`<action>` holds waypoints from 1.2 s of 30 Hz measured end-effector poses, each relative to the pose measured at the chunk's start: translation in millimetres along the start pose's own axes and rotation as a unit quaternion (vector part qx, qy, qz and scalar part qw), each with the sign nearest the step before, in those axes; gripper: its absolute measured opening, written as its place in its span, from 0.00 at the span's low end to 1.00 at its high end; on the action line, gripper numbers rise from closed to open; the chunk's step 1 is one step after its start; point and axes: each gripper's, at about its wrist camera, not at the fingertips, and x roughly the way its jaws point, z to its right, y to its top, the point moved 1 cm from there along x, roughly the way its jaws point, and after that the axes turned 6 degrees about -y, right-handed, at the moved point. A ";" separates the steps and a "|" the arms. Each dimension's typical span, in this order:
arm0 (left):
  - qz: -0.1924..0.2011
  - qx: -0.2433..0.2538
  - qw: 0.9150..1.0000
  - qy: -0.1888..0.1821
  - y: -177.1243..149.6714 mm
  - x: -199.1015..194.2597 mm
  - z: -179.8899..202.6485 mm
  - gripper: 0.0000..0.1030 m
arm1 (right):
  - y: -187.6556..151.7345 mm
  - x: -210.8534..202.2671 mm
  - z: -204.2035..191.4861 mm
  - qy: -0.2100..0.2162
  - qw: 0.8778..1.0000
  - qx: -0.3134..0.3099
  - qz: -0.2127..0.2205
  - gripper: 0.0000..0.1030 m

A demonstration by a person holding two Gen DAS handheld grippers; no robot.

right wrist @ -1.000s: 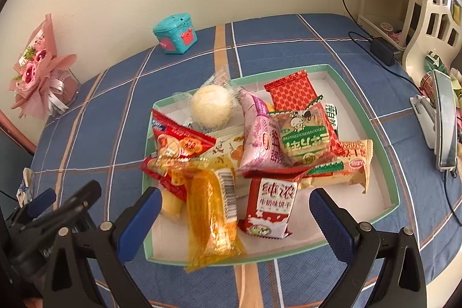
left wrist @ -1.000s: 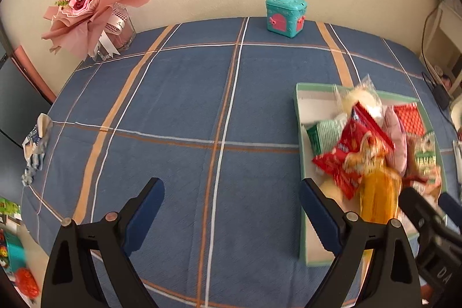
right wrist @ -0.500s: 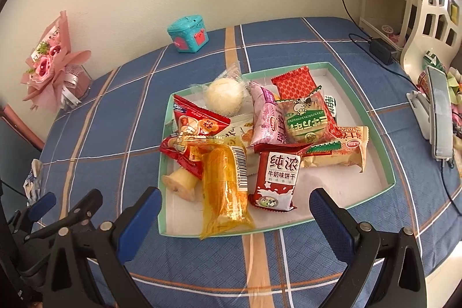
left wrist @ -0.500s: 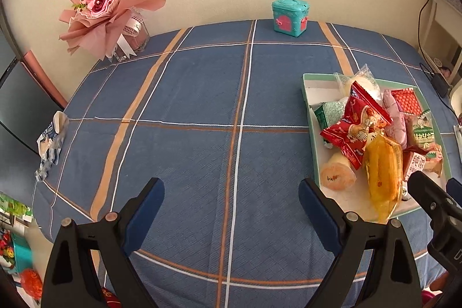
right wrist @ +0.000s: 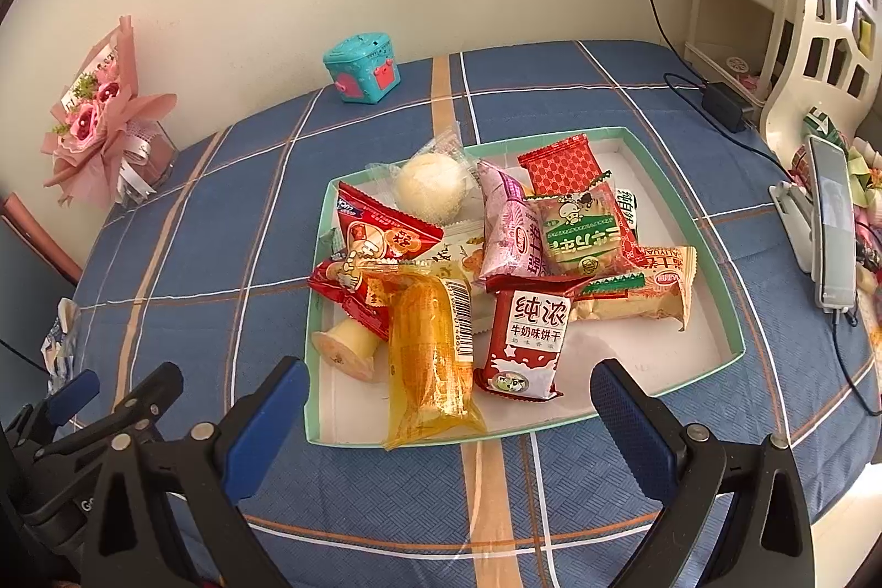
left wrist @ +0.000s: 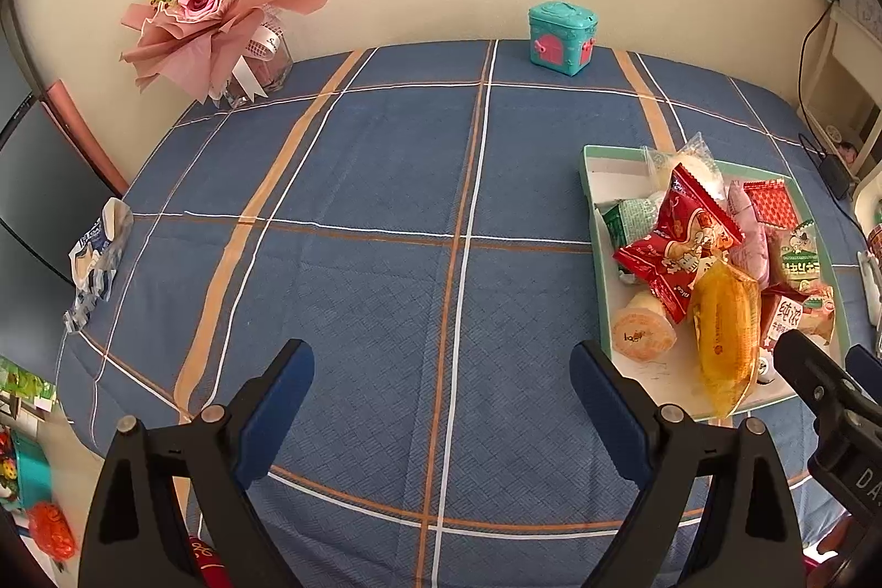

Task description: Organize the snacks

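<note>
- Left wrist view: the left gripper (left wrist: pixel 441 381) hangs over bare blue plaid cloth (left wrist: pixel 386 213), jaws spread wide, nothing between them.
- Left wrist view: the tray (left wrist: pixel 595 224) lies to the right, on the cloth, well apart from the left pads.
- Left wrist view: a red packet (left wrist: pixel 681 241) tops the pile; a yellow packet (left wrist: pixel 722 334) overhangs the near rim.
- Left wrist view: part of the right gripper (left wrist: pixel 827 384) shows at the right edge, above the tray's near corner.
- Left wrist view: a bouquet (left wrist: pixel 215 4) and a teal box (left wrist: pixel 562 37) stand at the far edge by the wall; a crumpled wrapper (left wrist: pixel 96 257) lies at the left edge.
- Right wrist view: the right gripper (right wrist: pixel 446 400) hangs over the tray's (right wrist: pixel 711 257) near rim, jaws wide apart, holding nothing.
- Right wrist view: the yellow packet (right wrist: pixel 430 356) and a milk biscuit pack (right wrist: pixel 526 340) lie nearest, between the two pads' lines but untouched.
- Right wrist view: a bun (right wrist: pixel 430 188), a pink packet (right wrist: pixel 510 230) and a green-label packet (right wrist: pixel 584 230) lie further back in the tray.
- Right wrist view: the left gripper (right wrist: pixel 110 395) shows at lower left, beside the tray.
- Right wrist view: a phone (right wrist: pixel 832 224) rests on a stand at the right.
</note>
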 end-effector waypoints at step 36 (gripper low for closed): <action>-0.005 -0.028 1.000 0.012 2.5 6.0 -20.9 0.92 | -1.5 7.0 -8.7 -0.016 1.000 -0.015 -0.017 1.00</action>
